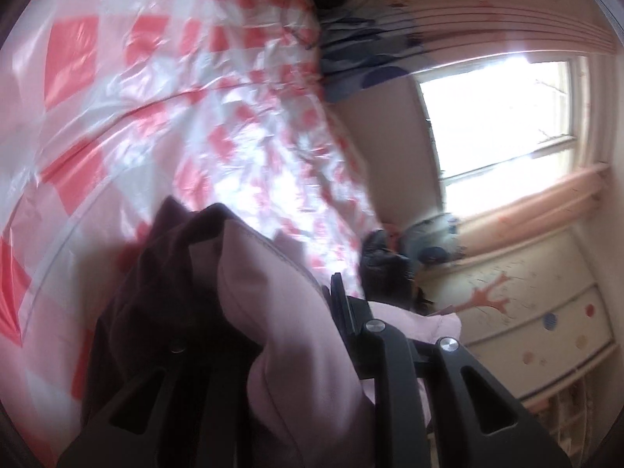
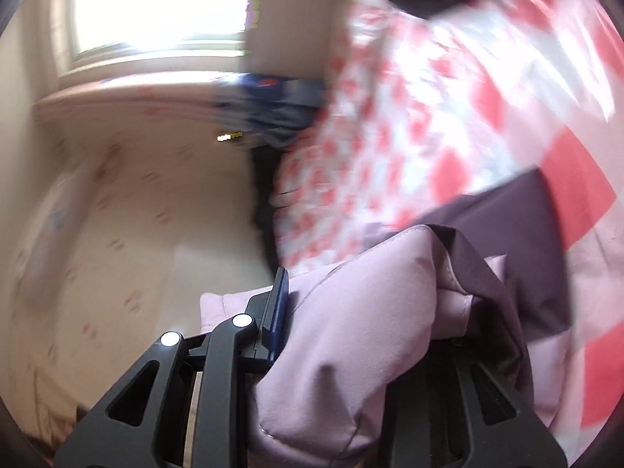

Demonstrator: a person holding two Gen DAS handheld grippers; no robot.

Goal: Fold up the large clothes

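A pale pink padded garment (image 1: 296,343) with a dark purple-brown lining (image 1: 156,296) fills the space between the fingers of my left gripper (image 1: 273,312), which is shut on it. The left finger is hidden under the cloth. The same garment (image 2: 351,335) with its dark lining (image 2: 518,241) is bunched in my right gripper (image 2: 374,312), shut on it too; its right finger is covered. Both hold the garment above a red, pink and white checked plastic sheet (image 1: 163,109), which also shows in the right wrist view (image 2: 448,124).
A bright window (image 1: 499,117) and a pink sill are on the wall. A cream cabinet with painted dots (image 1: 546,323) stands below it. Blue cloth (image 2: 280,101) and dark items (image 1: 386,269) lie at the sheet's far edge. Both views are blurred.
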